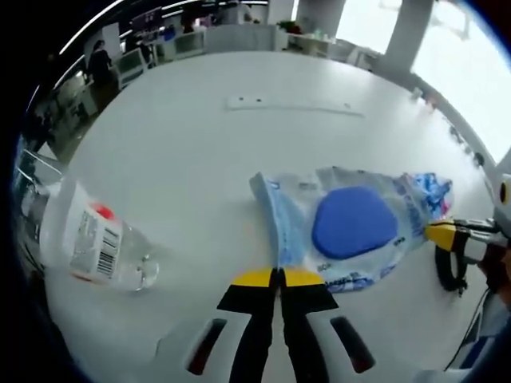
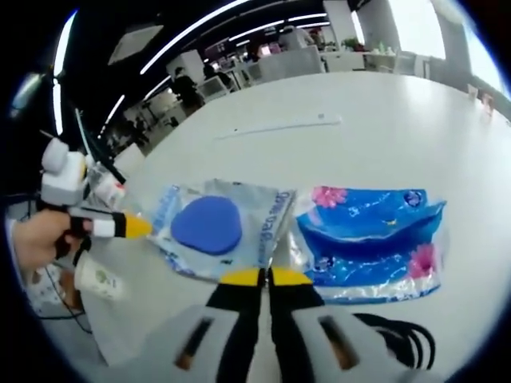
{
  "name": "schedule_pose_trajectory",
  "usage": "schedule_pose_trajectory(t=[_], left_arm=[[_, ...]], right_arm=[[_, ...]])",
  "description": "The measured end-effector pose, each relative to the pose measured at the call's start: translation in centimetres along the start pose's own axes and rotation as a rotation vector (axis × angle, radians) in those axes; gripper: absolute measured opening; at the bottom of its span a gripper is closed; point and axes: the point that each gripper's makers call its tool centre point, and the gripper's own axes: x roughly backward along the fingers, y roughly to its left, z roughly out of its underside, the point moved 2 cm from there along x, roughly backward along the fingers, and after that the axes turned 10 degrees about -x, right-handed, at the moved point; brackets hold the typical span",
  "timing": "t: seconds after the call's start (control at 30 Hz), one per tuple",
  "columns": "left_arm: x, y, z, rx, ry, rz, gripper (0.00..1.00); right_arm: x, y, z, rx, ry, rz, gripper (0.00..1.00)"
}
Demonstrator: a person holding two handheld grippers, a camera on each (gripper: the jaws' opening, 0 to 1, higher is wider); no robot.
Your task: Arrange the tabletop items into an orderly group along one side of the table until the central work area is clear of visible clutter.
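Two wipe packs lie side by side on the white counter (image 2: 383,104): a pale pack with a blue lid (image 2: 217,227) and, to its right in the right gripper view, a bright blue pack with pink flowers (image 2: 375,239). Both hand-held grippers pinch the pale pack, apparently to shift it toward an edge. The left hand-held gripper (image 1: 278,279) has its jaws closed together on one edge; the right hand-held gripper (image 2: 263,278) is clamped on the opposite edge, beside the flowered pack. A clear plastic bottle (image 1: 96,243) lies on its side well apart, showing a barcode label. Printing on the packs is too blurred to read.
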Motion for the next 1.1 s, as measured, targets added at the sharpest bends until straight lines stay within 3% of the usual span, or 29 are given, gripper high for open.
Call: schedule_pose_trajectory(t=[0.1,0.3,0.4,0.47,0.53,0.67,0.87,1.1], left_arm=[[0.0,0.1,-0.1,0.008,-0.01,-0.004,0.0],[0.7,-0.1,-0.9,-0.004,-0.047,-0.018,0.24],[1.0,-0.8,-1.6,0.015,-0.086,0.018,0.43],[1.0,-1.4,-1.8,0.032,-0.096,0.047,0.63],[1.3,-1.5,-1.9,0.03,-0.102,0.047,0.77],[2.4,-1.9,-2.5,-0.007,-0.135,0.049,0.83],[3.9,-2.2,-2.4,-0.005,-0.155,0.066,0.91],[6.0,-2.4,-2.1,-0.004,-0.177,0.063,0.9]], right_arm=[[0.1,0.2,-0.1,0.014,-0.006,-0.004,0.06],[0.7,1.0,-0.5,0.041,-0.023,-0.021,0.16],[1.3,1.5,-0.6,0.04,-0.041,-0.035,0.22],[1.6,2.7,-0.8,-0.02,-0.065,-0.091,0.26],[2.0,3.1,-0.9,-0.004,-0.075,-0.103,0.3],[2.8,4.1,-0.9,0.005,-0.085,-0.132,0.39],[3.9,5.2,-0.8,-0.015,-0.085,-0.18,0.73],[6.2,4.5,-0.6,0.025,-0.097,-0.157,0.81]])
